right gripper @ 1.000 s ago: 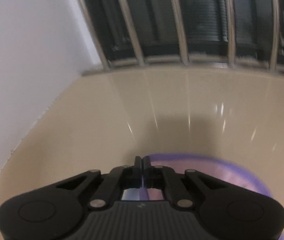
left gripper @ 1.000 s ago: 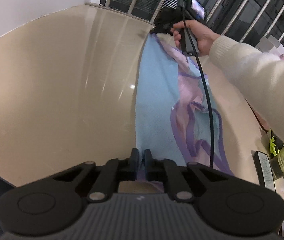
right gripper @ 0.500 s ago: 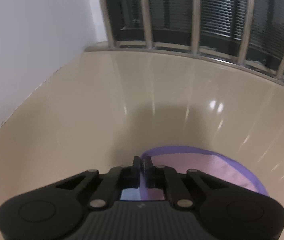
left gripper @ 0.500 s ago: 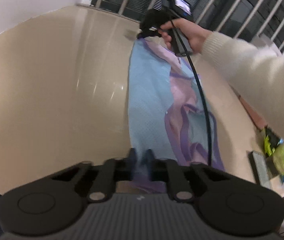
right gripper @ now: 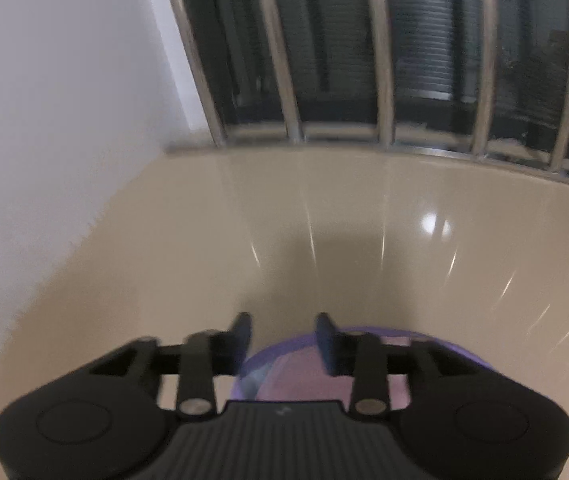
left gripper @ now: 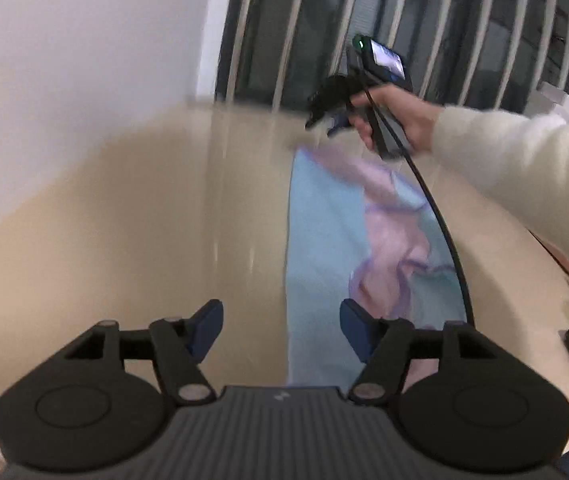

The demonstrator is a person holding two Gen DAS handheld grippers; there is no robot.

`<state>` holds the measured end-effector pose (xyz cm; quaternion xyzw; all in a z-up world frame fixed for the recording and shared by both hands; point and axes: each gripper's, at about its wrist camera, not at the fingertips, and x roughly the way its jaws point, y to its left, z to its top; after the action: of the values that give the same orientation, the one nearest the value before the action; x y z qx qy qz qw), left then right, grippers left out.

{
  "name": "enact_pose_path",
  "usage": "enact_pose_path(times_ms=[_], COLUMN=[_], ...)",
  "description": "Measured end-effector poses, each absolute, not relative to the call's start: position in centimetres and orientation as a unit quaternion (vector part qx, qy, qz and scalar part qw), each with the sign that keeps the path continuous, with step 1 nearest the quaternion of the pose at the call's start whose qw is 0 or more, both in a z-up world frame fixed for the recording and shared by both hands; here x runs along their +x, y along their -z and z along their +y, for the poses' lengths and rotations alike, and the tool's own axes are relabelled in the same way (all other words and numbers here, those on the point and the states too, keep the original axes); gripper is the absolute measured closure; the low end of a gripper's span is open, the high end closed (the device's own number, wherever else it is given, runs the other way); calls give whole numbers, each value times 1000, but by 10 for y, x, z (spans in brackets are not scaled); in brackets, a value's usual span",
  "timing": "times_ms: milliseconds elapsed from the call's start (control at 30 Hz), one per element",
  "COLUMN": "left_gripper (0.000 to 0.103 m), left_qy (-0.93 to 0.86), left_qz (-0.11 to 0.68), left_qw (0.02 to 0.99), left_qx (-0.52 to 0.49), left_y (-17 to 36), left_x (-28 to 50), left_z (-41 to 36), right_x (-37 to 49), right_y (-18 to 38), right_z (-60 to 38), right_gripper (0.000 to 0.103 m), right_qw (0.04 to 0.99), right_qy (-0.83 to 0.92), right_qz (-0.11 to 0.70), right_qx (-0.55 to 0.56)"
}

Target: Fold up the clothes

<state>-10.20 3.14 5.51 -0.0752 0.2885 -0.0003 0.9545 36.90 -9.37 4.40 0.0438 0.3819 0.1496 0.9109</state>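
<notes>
The left tongs [left gripper: 280, 326] are standing spread wide, their blue pads gripping nothing; the near end of the garment [left gripper: 324, 264] is lying flat just below and between them. The right tongs [right gripper: 284, 336] are spread too, hovering over the far end of the cloth, where a purple rim [right gripper: 364, 334] is curving round a pink panel; from the left camera I am seeing those same tongs [left gripper: 326, 114] held in the person's right hand [left gripper: 400, 120], just above the top corner, a black cable [left gripper: 440, 224] trailing from the handle across the fabric.

The garment is lying as a long narrow strip, pale blue with pink and purple patches, running straight away from the person down the glossy beige worktop [left gripper: 124, 220]; a white wall [left gripper: 64, 60] and a barred window [left gripper: 444, 20] are closing the far side.

Judging by how it is draping, the cloth is looking thin, light and limp, and likely to slide on that shiny surface; taking it at the end corners, through all layers, is seeming the sensible hold; a pinch mid-panel would probably just bunch it.
</notes>
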Motion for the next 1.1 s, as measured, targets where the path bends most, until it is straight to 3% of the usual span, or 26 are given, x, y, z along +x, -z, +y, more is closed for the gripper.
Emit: enact_pose_path(times_ms=[233,333,500,667,933,967,1000,1033,1100], left_gripper=[41,41,41,55,57,71,78,93,98], left_qy=[171,232,228,204,178,176,172,167,162], left_qz=[279,288,322,342,358,358,358,360,370], left_qw=[942,927,916,917,915,915,916,916,914], left_qx=[-78,-66,-71,-26,55,57,57,54,31], left_y=[-66,-63,-47,-36,-27,-27,-27,-28,-30], left_x=[-112,-117,-116,-114,-114,-114,-114,-113,-108], left_z=[-17,-47,-65,-76,-100,-101,-101,-100,-93], right_x=[290,249,202,208,246,252,256,261,264], right_y=[-135,-168,-189,-143,-50,-41,-34,-26,-15], right_z=[-181,-221,-274,-285,-278,-277,-275,-274,-272], right_gripper=[59,45,43,41,48,49,50,53,63], right_qw=[931,942,947,936,906,904,904,902,895], right_qy=[-141,-125,-116,-87,-85,-83,-78,-72,-75], right_qz=[330,305,299,340,408,413,413,417,430], right_qx=[65,64,34,20,71,77,80,83,92])
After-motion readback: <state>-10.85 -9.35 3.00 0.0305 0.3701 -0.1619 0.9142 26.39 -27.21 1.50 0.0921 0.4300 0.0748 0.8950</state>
